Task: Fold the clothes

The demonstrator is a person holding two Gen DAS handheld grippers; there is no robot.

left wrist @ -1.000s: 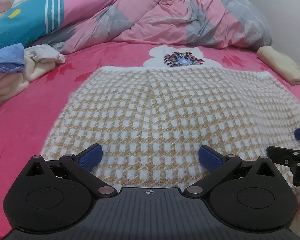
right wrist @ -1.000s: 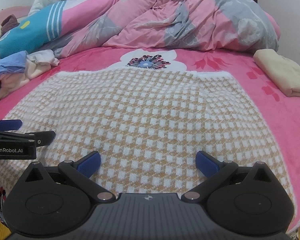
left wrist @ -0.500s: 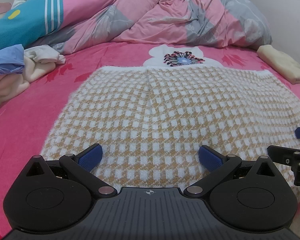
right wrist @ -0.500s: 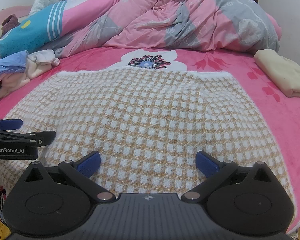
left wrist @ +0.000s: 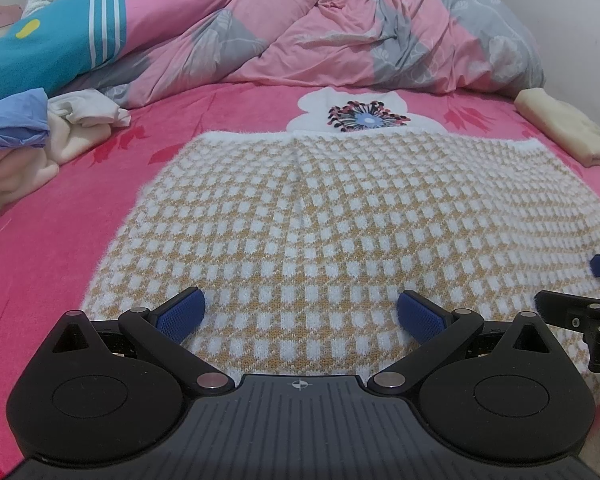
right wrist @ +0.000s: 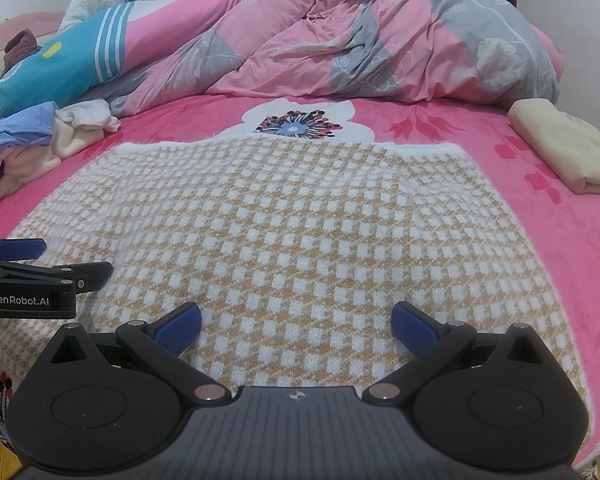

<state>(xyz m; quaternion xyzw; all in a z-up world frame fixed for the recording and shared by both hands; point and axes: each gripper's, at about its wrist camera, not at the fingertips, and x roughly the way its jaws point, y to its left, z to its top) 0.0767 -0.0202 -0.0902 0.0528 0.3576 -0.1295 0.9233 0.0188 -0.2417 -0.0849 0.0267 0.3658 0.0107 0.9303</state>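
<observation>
Both grippers hang over the near edge of the sweater (left wrist: pixel 320 216), a tan-and-white checked knit spread flat on the pink bedsheet (left wrist: pixel 52 240). On the left gripper (left wrist: pixel 300 316) the blue-padded fingers (left wrist: pixel 180 314) stand wide apart with only fabric showing between them, nothing held; the right gripper (right wrist: pixel 296 322) is spread just as wide and equally empty. They sit side by side, each catching the other at the edge of its view.

Around the sweater: a loose heap of clothes (right wrist: pixel 28 140) (blue, white and pale pink) lies to the left, apart from the knit, and a folded cream garment (right wrist: pixel 564 152) rests at the right side of the bed. Behind it all a rumpled pink-and-grey quilt (right wrist: pixel 360 40) is piled up, with a teal-and-pink striped pillow (right wrist: pixel 72 64) leaning beside it. A person in a white top (right wrist: pixel 96 0) sits at the far left corner. A printed flower (right wrist: pixel 296 124) on the sheet peeks out just past the sweater's far hem.

White lettering on the left gripper's body, seen from the right wrist, reads "GenRobot.AI" (right wrist: pixel 20 300).
</observation>
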